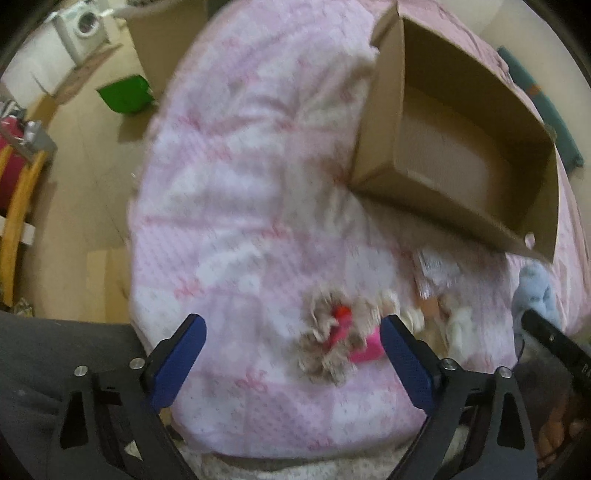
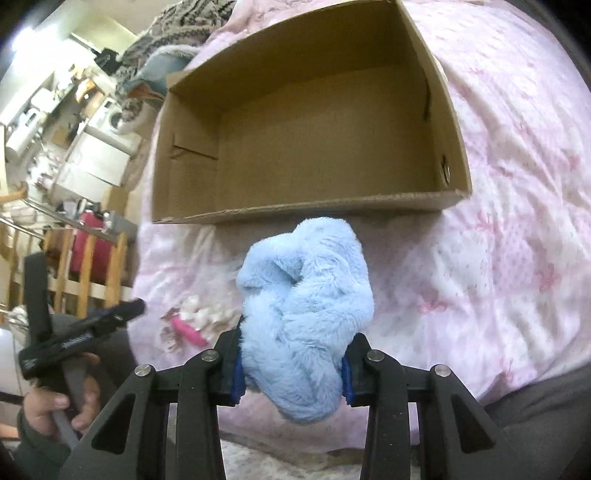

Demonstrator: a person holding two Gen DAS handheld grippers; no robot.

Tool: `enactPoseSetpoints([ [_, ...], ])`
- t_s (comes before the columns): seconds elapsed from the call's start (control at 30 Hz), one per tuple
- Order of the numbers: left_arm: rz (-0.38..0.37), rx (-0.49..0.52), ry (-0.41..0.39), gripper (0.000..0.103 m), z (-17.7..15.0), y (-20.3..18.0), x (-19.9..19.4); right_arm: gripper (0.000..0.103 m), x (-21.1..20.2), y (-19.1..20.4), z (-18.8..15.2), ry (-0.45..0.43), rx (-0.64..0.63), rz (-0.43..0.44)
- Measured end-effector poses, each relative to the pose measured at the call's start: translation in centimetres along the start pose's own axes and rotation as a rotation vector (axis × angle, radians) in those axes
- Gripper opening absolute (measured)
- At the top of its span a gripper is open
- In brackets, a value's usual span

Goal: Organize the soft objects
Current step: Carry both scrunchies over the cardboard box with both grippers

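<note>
My right gripper (image 2: 293, 369) is shut on a fluffy light-blue soft toy (image 2: 306, 306) and holds it above the pink quilt, just in front of the open cardboard box (image 2: 314, 214). The box is empty inside. My left gripper (image 1: 293, 343) is open over a beige frilly soft item with a red and pink part (image 1: 332, 343) that lies on the quilt between its blue fingers (image 1: 177, 362). White soft items (image 1: 458, 325) lie to its right. The blue toy (image 1: 535, 295) and the box (image 1: 376, 155) show at the right of the left wrist view.
The pink patterned quilt (image 1: 240, 184) covers a bed. The floor at the left holds a green bin (image 1: 125, 94), cardboard pieces and a wooden frame (image 1: 18, 206). Clothes (image 2: 173, 29) are piled behind the box. The left gripper (image 2: 85, 332) shows in the right wrist view.
</note>
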State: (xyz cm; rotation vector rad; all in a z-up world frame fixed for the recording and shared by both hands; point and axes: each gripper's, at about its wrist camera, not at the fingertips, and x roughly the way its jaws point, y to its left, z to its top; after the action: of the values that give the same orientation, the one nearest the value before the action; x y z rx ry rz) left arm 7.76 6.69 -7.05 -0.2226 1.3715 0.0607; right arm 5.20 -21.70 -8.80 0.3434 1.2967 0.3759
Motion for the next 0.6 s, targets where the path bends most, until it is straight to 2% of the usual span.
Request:
enactPoseSetpoints([
  [0.1,-0.018,0.023,0.06,0.084,-0.4,-0.4,1.3,0.04,-0.5,-0.5,-0.2,-0.016,0.019,0.017],
  [0.17,-0.04,0.024,0.115,0.082,-0.7,-0.6,2.5,0.04,-1.1,-1.3,0.1,-0.021,0.033,0.03],
  [0.23,-0.056,0.018,0.162,0.073,-0.9,-0.7,3.6,0.04,-2.4,-2.7,-0.1,-0.026,0.039,0.036],
  [0.3,-0.066,0.014,0.194,0.059,-1.1,-0.7,4.3,0.04,-3.1,-2.6,0.1,-0.027,0.044,0.041],
  [0.33,-0.081,0.007,0.217,0.056,-1.2,-0.6,4.8,0.04,-3.2,-2.7,0.1,-0.028,0.045,0.043],
  [0.37,-0.093,0.0,0.229,0.048,-1.2,-0.6,5.1,0.04,-3.2,-2.7,0.1,-0.028,0.048,0.044],
  [0.4,-0.109,-0.006,0.244,0.031,-1.3,-0.5,5.4,0.04,-3.2,-2.8,0.1,-0.03,0.05,0.045],
  [0.43,-0.11,-0.003,0.249,0.019,-1.3,-0.6,5.5,0.04,-3.2,-2.8,0.1,-0.033,0.053,0.046],
  [0.47,-0.09,0.004,0.246,0.012,-1.3,-0.6,5.4,0.04,-3.1,-2.7,0.1,-0.035,0.055,0.049],
  [0.53,-0.081,0.013,0.22,0.011,-1.3,-0.6,4.8,0.04,-3.1,-2.7,0.0,-0.04,0.056,0.051],
  [0.6,-0.057,0.028,0.161,0.011,-1.2,-0.6,3.4,0.04,-3.0,-2.6,-0.1,-0.043,0.053,0.052],
])
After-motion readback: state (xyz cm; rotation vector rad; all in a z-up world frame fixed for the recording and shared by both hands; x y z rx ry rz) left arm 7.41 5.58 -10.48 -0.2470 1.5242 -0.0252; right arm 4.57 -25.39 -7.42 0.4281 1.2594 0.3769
